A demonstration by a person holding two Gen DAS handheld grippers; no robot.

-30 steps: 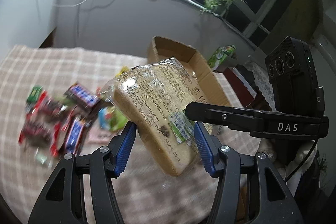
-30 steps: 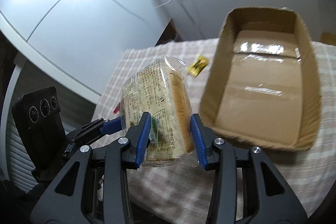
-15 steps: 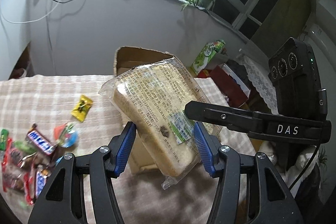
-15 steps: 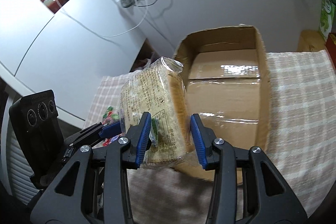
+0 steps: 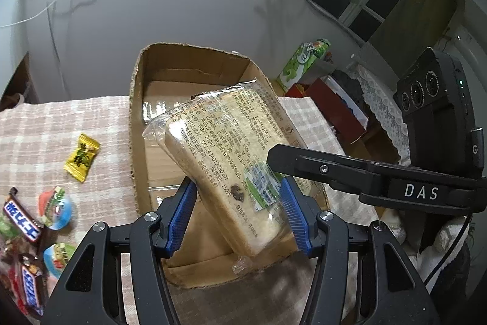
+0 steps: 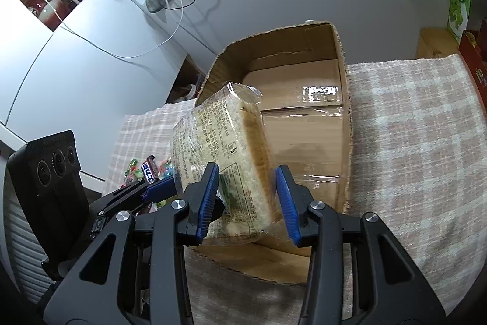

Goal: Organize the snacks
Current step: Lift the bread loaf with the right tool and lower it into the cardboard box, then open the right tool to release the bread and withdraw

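Note:
A clear-wrapped pack of sliced bread (image 5: 225,154) is held in the air over the near end of an open cardboard box (image 5: 143,99). My left gripper (image 5: 239,209) and my right gripper (image 6: 248,197) are both shut on the bread's lower end, crossing each other. The bread (image 6: 222,148) tilts up and away above the box (image 6: 344,99), whose floor shows no snacks. Loose snacks lie on the checked cloth left of the box: a yellow candy (image 5: 81,157), chocolate bars (image 5: 21,223) and jelly cups (image 5: 56,207).
The checked tablecloth (image 6: 426,127) covers the table. A green carton (image 5: 301,63) and a red box (image 5: 331,108) stand beyond the table's right end. A grey wall with cables rises behind the box. White cabinets stand at left in the right wrist view.
Both grippers have carried the bread rightward from over the snack pile to above the cardboard box. The box now sits directly beneath and ahead of the bread.

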